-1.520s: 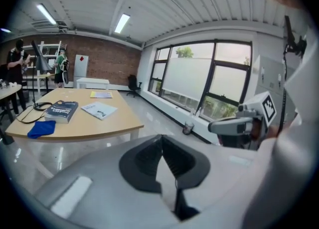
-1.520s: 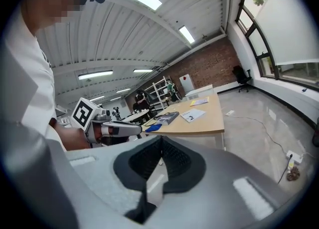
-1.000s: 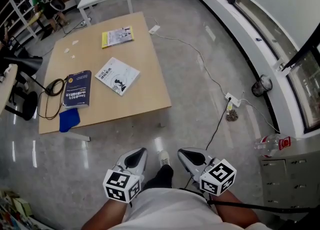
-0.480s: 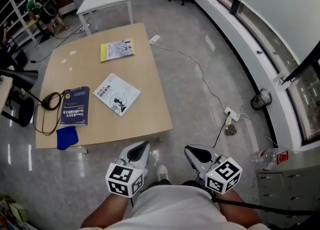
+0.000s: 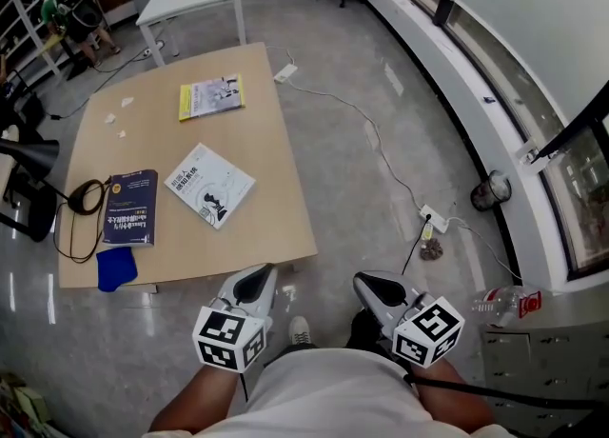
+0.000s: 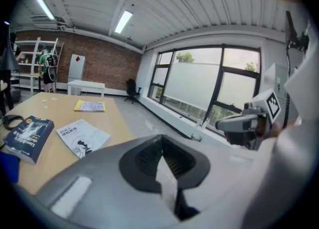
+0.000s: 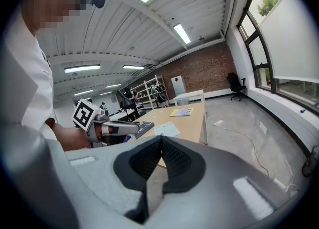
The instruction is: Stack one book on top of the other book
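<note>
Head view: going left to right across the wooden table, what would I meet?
Black cable → dark blue book → white book. The blue cloth and yellow book overlap these sideways, so I leave them out.

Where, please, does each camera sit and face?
Head view: on the head, steeply down at table, floor; left hand-held gripper, right hand-held gripper, torso.
Left gripper view: on the left one, towards table and windows; shut jaws.
Right gripper view: on the right one, towards table; shut jaws, forearm.
Shared: all show the white book.
</note>
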